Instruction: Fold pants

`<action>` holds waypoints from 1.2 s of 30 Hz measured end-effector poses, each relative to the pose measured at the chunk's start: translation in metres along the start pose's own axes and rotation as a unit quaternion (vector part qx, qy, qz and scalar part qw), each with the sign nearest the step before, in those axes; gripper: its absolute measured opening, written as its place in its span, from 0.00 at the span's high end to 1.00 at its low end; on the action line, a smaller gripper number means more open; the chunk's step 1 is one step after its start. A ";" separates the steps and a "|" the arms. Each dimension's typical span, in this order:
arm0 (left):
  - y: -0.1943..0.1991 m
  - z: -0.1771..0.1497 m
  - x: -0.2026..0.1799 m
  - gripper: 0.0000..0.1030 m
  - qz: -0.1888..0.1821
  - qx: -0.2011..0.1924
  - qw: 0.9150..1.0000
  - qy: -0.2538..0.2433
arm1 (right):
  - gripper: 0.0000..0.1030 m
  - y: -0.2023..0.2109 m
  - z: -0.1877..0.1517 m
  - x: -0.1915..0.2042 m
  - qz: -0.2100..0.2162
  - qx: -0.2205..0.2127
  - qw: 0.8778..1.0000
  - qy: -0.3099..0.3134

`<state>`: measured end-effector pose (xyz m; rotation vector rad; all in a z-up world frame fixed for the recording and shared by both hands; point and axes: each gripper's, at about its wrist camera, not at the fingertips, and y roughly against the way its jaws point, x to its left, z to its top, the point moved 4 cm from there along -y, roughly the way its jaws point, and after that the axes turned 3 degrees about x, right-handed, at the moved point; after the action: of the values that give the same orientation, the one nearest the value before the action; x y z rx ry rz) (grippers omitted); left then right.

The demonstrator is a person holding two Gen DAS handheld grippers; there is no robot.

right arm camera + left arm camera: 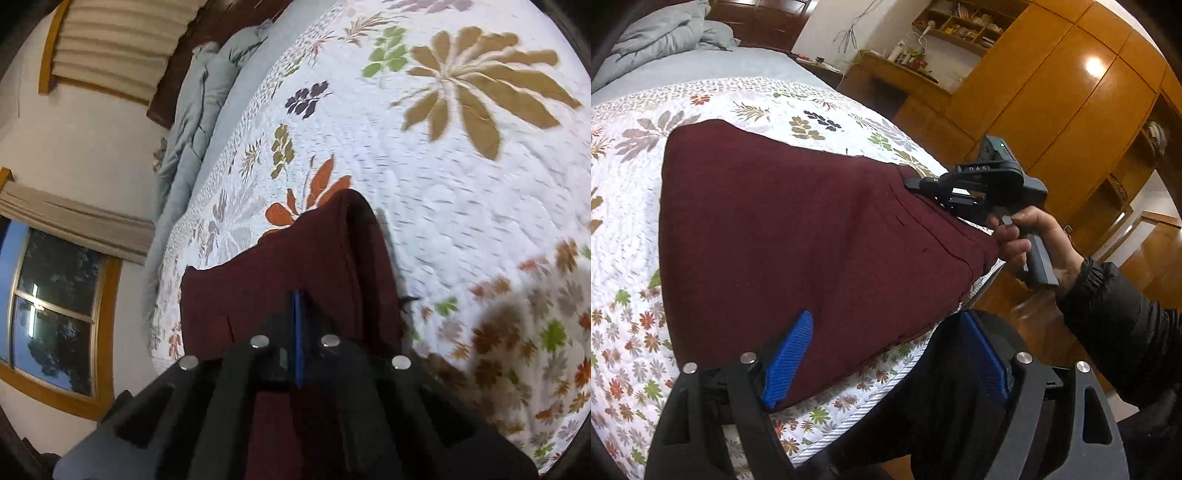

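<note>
Right gripper: I have it clenched on the maroon pants edge.
Left gripper: released; pants at 11 o'clock, nearer corner between its fingers.

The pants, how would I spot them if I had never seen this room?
Find the bed with the white floral quilt. On its near corner, by the wooden wardrobe, lie the pants, a flat dark maroon cloth. They are the only plain, dark piece on the patterned quilt, unlike the pale grey duvet bunched at the far end.
</note>
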<state>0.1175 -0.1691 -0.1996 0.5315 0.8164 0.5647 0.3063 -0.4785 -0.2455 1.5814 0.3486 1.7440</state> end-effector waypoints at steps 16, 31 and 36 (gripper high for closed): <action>-0.018 0.135 0.153 0.39 -0.116 0.036 0.970 0.210 | 0.57 0.042 -0.085 0.055 0.040 0.040 0.996 0.070; -0.011 0.106 0.186 0.61 -0.149 0.000 0.953 0.263 | 0.90 0.042 -0.098 0.007 0.076 0.048 0.996 0.013; 0.027 0.090 0.119 0.42 -0.146 -0.029 0.972 0.179 | 0.70 0.058 -0.052 0.043 0.092 0.012 0.995 0.038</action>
<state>0.2475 -0.0918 -0.1928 0.2491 1.1956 0.4140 0.2395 -0.4755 -0.1868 1.6105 0.2688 1.9501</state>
